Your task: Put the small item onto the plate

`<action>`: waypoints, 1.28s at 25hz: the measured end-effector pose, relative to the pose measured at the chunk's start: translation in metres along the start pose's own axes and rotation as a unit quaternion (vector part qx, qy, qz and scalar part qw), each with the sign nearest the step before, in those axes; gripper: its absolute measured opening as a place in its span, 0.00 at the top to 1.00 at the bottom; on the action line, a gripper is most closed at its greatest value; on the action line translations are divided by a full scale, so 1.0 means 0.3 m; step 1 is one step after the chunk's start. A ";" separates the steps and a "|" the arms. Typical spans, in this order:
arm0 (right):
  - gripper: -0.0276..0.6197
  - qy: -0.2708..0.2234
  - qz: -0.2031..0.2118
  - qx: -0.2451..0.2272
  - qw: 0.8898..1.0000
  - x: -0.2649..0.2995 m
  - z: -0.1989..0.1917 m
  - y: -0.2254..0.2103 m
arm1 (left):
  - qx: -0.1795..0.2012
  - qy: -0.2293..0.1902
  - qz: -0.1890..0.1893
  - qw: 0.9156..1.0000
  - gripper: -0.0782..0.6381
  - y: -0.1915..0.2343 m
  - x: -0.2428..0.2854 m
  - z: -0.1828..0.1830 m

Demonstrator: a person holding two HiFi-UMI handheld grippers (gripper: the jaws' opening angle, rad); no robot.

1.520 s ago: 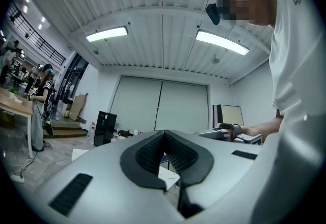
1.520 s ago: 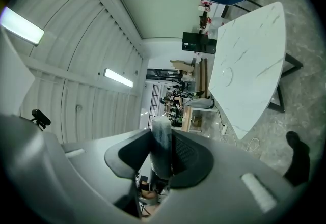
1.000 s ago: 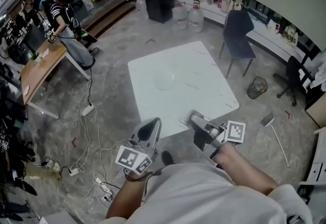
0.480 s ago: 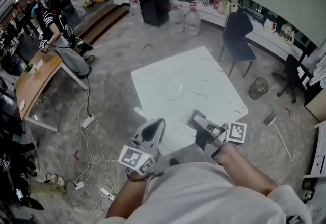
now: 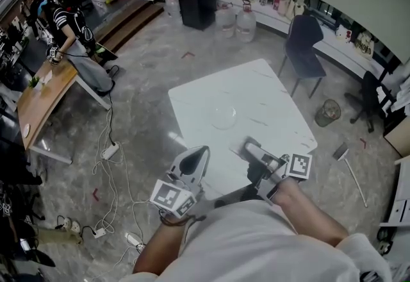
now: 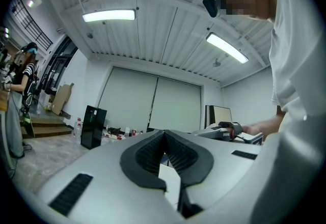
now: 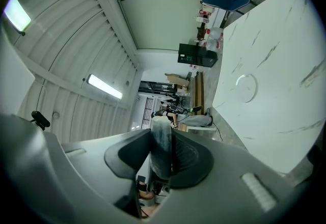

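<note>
Right gripper view: right hand-held gripper (image 7: 163, 134) clamps small item (image 7: 161, 159); plate (image 7: 238, 85) well ahead.

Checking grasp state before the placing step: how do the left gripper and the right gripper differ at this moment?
The right gripper has its jaws shut on the small item, a grey piece; the left gripper has its jaws together with nothing between them. The right gripper is rolled sideways, the white table standing at its view's right; the left gripper is held upright. Both hover at the table's near edge.
</note>
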State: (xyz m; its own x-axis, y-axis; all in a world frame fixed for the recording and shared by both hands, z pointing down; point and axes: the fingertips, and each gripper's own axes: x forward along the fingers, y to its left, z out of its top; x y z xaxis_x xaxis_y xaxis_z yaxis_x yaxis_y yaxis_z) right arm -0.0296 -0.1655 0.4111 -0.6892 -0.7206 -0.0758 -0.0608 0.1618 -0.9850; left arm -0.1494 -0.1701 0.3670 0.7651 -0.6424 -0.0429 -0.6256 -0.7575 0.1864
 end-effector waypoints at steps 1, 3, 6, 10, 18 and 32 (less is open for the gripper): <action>0.80 0.005 -0.001 0.002 1.000 0.010 0.008 -0.005 | 0.000 0.001 0.003 1.000 0.88 0.008 0.008 0.002; 0.80 0.015 -0.002 0.007 1.000 0.032 0.031 -0.018 | 0.000 0.004 0.011 1.000 0.88 0.024 0.029 0.007; 0.80 0.028 -0.004 0.012 1.000 0.063 0.076 -0.049 | 0.000 0.006 0.022 1.000 0.88 0.050 0.065 0.003; 0.80 0.047 -0.003 0.014 0.999 0.108 0.162 -0.089 | 0.005 0.001 0.044 0.999 0.88 0.098 0.124 0.000; 0.80 0.089 -0.010 0.017 0.996 0.196 0.377 -0.169 | -0.001 0.000 0.079 0.997 0.88 0.163 0.327 -0.015; 0.80 0.156 -0.021 0.027 0.987 0.314 0.614 -0.344 | -0.005 0.004 0.148 0.989 0.88 0.231 0.560 -0.092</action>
State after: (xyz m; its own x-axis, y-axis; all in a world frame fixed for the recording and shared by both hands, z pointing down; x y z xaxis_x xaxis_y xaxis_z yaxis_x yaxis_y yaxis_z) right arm 0.0446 -0.3742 0.4771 -0.8761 -0.4821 0.0074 -0.0601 0.0941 -0.9937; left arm -0.0599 -0.3275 0.3998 0.5506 -0.8345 0.0228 -0.8206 -0.5360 0.1985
